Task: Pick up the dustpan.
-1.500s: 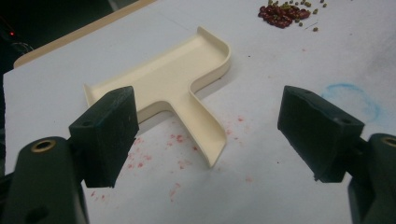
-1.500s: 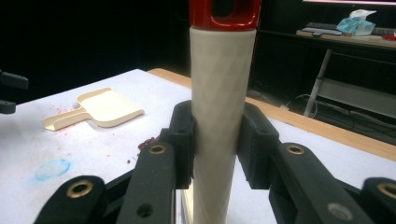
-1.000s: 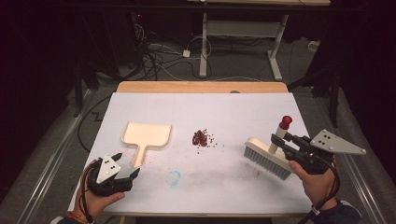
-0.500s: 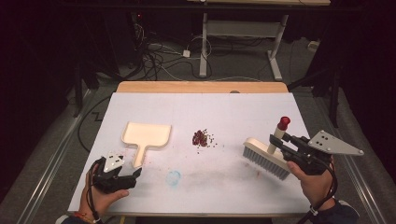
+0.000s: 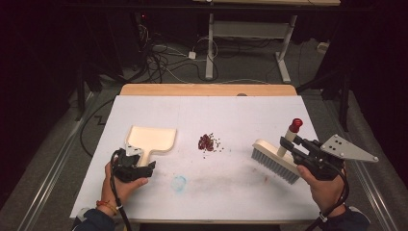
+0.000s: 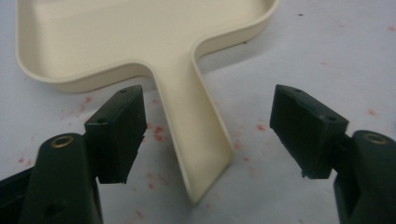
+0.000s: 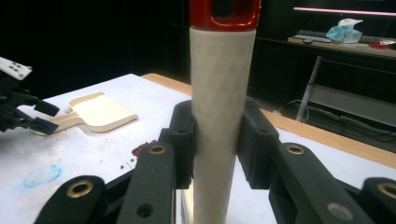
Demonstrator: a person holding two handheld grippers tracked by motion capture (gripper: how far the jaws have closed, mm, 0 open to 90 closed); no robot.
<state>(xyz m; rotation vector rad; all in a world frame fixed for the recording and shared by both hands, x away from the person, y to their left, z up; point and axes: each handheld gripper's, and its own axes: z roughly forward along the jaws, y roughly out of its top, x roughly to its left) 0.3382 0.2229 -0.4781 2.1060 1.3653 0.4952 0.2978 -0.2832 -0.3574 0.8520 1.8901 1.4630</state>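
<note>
High view, left to right: left gripper (image 5: 144,167), jaws just narrowing astride but clear of the dustpan (image 5: 150,138) handle; red crumbs (image 5: 208,142) mid-table, unswept; right gripper (image 5: 287,145) clamps the brush (image 5: 275,159) handle. Sweeping likely remains.

The left hand (image 5: 122,185) comes in from the bottom edge of the high view, a bracelet on its wrist, and holds the left gripper (image 6: 205,128) low and level over the table, pointing away from the person; its jaws stand apart, the pads pressing on nothing, and they have just been closing; the right hand (image 5: 323,188) sits at the right side, its forearm entering from the lower right corner; the right gripper (image 7: 217,144) points up and to the left in the high view, its jaws clamped tight from both sides.
</note>
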